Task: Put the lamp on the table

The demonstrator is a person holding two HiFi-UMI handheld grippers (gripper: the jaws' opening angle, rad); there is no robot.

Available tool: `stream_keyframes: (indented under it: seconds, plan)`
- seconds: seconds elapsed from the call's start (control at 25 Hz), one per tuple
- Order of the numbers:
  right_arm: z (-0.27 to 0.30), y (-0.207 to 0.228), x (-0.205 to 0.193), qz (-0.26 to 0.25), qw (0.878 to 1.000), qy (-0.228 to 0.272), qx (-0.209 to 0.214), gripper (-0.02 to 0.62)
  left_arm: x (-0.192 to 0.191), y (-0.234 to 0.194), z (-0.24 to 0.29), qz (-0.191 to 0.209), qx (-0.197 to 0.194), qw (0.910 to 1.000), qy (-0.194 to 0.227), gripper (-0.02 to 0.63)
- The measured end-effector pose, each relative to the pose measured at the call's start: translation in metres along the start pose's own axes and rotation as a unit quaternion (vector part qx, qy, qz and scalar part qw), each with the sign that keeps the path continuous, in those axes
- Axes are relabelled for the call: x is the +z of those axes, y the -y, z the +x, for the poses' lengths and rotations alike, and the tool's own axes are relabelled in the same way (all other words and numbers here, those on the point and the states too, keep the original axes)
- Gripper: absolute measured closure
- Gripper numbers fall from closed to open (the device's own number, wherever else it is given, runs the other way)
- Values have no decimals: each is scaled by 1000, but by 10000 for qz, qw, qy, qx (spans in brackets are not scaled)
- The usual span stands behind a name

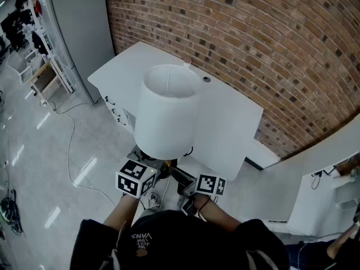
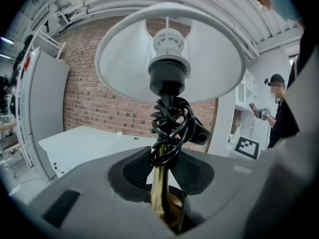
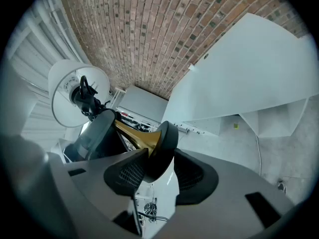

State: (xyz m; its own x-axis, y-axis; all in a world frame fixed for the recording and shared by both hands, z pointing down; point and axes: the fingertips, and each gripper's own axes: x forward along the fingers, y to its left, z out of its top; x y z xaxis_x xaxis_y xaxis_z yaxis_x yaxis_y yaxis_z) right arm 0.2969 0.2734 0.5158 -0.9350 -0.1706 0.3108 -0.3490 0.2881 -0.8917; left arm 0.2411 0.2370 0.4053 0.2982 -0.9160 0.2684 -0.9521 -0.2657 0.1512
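Note:
The lamp has a white drum shade [image 1: 167,110], a brass stem [image 2: 158,183] with a black cable [image 2: 171,123] coiled around it, and a round black base [image 3: 162,151]. I hold it in the air in front of the white table [image 1: 230,134]. My left gripper [image 2: 160,168] is shut on the brass stem just under the cable coil. My right gripper [image 3: 158,171] grips the rim of the black base edge-on. In the head view the left gripper [image 1: 147,170] and the right gripper [image 1: 188,183] sit below the shade, which hides their tips.
A brick wall [image 1: 253,44] runs behind the table. A small dark round thing [image 1: 206,79] lies near the table's far edge. A grey cabinet [image 1: 79,27] stands at the left, a cable [image 1: 70,151] trails on the floor, and a person [image 2: 276,108] stands at the right.

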Motion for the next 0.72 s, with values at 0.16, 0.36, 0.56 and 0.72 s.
stream_keyframes:
  seconds: [0.16, 0.36, 0.56, 0.72]
  plan:
    - [16, -5, -1, -57, 10000, -23, -36, 434, 1, -16, -5, 2, 2, 10000, 20, 492]
    - [46, -14, 5, -89, 9999, 80, -67, 434, 5, -46, -9, 58, -10, 10000, 6, 492]
    - [82, -20, 5, 84, 9998, 146, -57, 437, 6, -78, -10, 209, -104, 9997, -61, 492]
    - [104, -24, 7, 192, 9995, 169, -163, 437, 6, -101, -10, 198, -212, 9995, -113, 492]
